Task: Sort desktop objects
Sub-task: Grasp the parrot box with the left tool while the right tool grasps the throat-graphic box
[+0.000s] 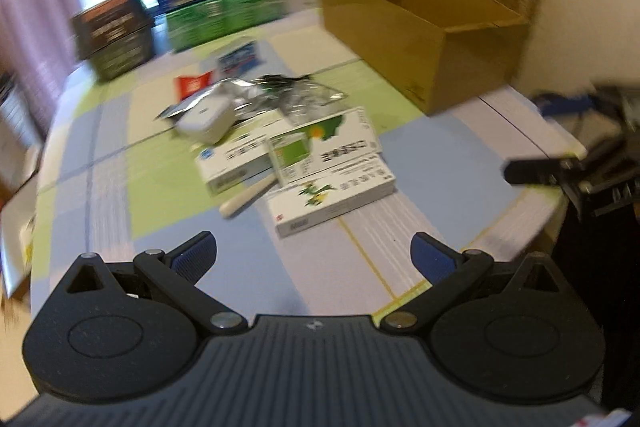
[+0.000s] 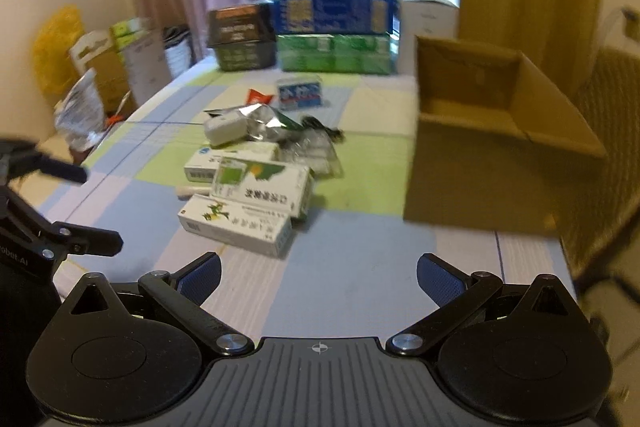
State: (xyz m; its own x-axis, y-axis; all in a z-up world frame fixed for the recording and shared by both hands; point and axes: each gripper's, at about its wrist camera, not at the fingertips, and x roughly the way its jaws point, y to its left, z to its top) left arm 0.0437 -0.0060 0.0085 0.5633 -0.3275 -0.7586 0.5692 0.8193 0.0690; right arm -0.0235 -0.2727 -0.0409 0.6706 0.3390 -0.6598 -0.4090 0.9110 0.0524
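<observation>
Pile of boxes (image 2: pixel 248 195): mid table (image 2: pixel 360 291), touching each other.
Pouches (image 2: pixel 264 119): just behind pile.
Cardboard box (image 2: pixel 492 147): right of pile, apart.
Stacked cartons (image 2: pixel 332 35): far edge, behind all.
Stick (image 1: pixel 248 201): under pile, partly hidden.

Four white medicine boxes (image 2: pixel 236 225) (stacked), one cardboard box (image 2: pixel 496 147), one charger (image 2: pixel 224 129).

The left gripper (image 1: pixel 314 257) is held level and pointing forward, jaws spread wide with nothing between them. The right gripper (image 2: pixel 319 277) is likewise spread wide and empty, just beside the left.
</observation>
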